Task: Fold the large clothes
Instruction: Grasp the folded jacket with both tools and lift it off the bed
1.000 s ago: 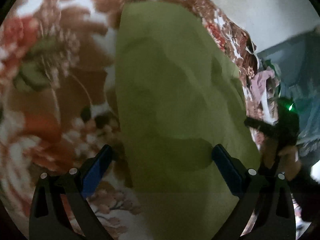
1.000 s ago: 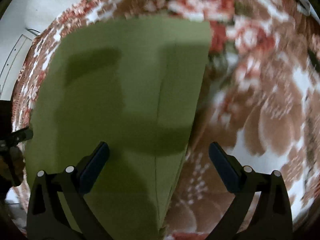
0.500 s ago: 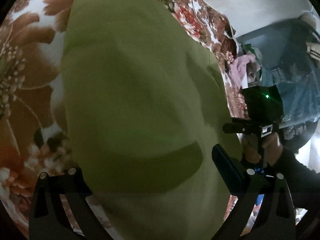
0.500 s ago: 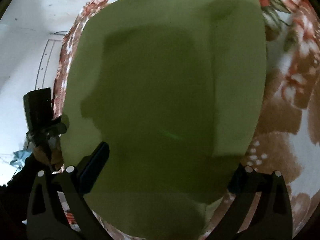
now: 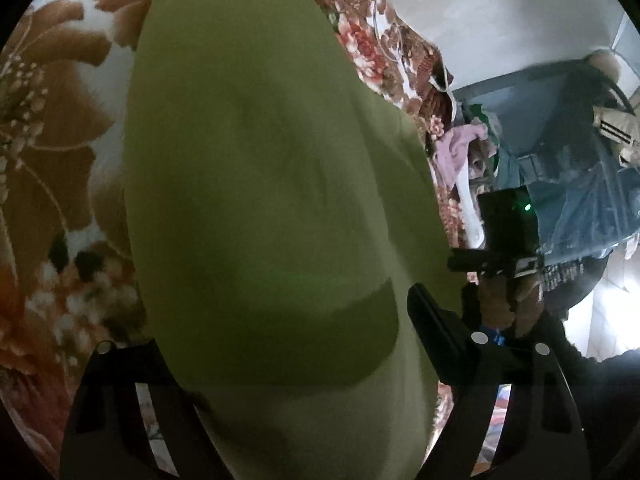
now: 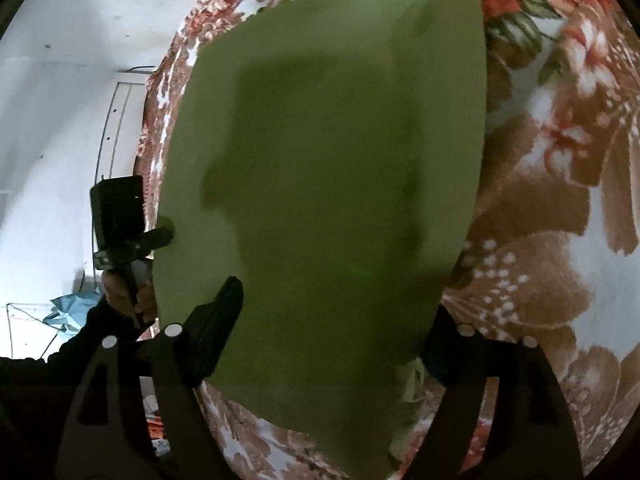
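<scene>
A large olive-green cloth [image 5: 260,200] lies spread on a floral blanket [image 5: 52,168] and fills most of both wrist views. My left gripper [image 5: 276,320] straddles its near edge. The jaws are closing with the cloth between them. The cloth drapes over the left finger, and the right finger [image 5: 432,320] shows bare beside it. My right gripper [image 6: 338,300] also straddles the green cloth [image 6: 328,168] with its jaws closing. Its left finger [image 6: 220,320] is in plain sight and the right one is partly under the cloth's edge. No pad visibly presses the fabric.
The floral blanket [image 6: 560,200] reaches out past the cloth on both sides. A hand holds the right gripper [image 5: 460,262] at the cloth's right edge, and the left gripper [image 6: 162,236] shows at its left edge. Clothes pile [image 5: 460,148] by a blue wall; a white wall [image 6: 52,100] stands left.
Both grippers have moved in over the cloth's near edge, which now fills each view and covers one finger of each. Both pairs of jaws have narrowed. The views have tilted up.
</scene>
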`<state>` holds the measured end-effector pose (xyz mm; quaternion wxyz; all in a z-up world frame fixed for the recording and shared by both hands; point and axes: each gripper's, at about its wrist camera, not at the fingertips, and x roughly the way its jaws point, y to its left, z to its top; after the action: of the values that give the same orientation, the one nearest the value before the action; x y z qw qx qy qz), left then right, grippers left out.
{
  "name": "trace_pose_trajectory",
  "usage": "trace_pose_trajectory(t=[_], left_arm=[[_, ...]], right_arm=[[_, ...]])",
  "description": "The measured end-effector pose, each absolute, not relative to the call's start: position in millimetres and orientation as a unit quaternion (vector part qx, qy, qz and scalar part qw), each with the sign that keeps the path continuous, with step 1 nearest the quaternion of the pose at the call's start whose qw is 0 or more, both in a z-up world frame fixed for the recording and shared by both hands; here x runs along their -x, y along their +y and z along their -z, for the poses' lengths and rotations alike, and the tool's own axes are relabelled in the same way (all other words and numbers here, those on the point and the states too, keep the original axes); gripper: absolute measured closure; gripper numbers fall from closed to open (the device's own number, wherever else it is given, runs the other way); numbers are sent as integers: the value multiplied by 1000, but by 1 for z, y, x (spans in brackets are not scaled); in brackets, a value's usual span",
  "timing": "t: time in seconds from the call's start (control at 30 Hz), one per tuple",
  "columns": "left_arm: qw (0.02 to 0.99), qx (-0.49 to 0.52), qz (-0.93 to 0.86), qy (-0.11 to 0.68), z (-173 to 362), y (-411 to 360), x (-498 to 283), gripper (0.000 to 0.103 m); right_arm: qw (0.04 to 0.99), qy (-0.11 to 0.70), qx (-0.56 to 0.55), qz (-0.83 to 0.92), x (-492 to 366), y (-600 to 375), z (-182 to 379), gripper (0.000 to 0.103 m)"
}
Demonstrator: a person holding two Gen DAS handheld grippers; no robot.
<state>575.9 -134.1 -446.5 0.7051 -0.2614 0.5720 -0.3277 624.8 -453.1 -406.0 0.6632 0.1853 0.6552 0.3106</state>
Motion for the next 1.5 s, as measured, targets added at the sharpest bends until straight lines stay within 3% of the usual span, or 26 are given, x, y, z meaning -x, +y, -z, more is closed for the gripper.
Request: trace_pose_trajectory(t=[0.13,0.27,0.37,0.4,0.47,0.5,0.53,0.57,0.63,0.7,0.93,1.0,1.13,1.5], left_arm=[[703,241,296,600,478,-141,-578,11],[703,233,305,598,480,-147,-583,9],[694,253,315,597,475,-145,-586,19],[690,265,315,596,472,-142,-587,28],[686,277,324,589,469,-136,-585,39],[686,278,326,588,471,-133,-583,42],[691,270,319,590,477,-134,-581,47],[696,265,309,592,481,-140,-582,49],[715,241,291,588,470,-158,-584,64],[726,235,315,565,441,-166,-579,74],[723,240,362,537,391,-164,-579,78],[730,216,372,531,368,-169,-580,78],[733,185,404,515,316,-181,-579,79],[720,107,493,476,205,-252,-536,79]], right_arm=[[650,659,-192,-326,-632,-437,412,4],[633,704,-143,-287,-648,-413,467,4],[637,706,-137,-279,-651,-407,466,4],[639,703,-135,-282,-649,-407,466,4],[638,697,-147,-294,-643,-412,467,24],[631,695,-177,-296,-643,-420,466,46],[624,692,-209,-296,-643,-426,468,61],[623,690,-219,-295,-644,-427,471,62],[628,686,-223,-293,-642,-426,473,78],[649,677,-195,-287,-637,-419,457,85],[690,648,-188,-262,-624,-411,395,87],[699,639,-194,-256,-617,-415,379,93],[714,619,-188,-269,-605,-414,335,93],[771,538,-256,-223,-514,-497,227,93]])
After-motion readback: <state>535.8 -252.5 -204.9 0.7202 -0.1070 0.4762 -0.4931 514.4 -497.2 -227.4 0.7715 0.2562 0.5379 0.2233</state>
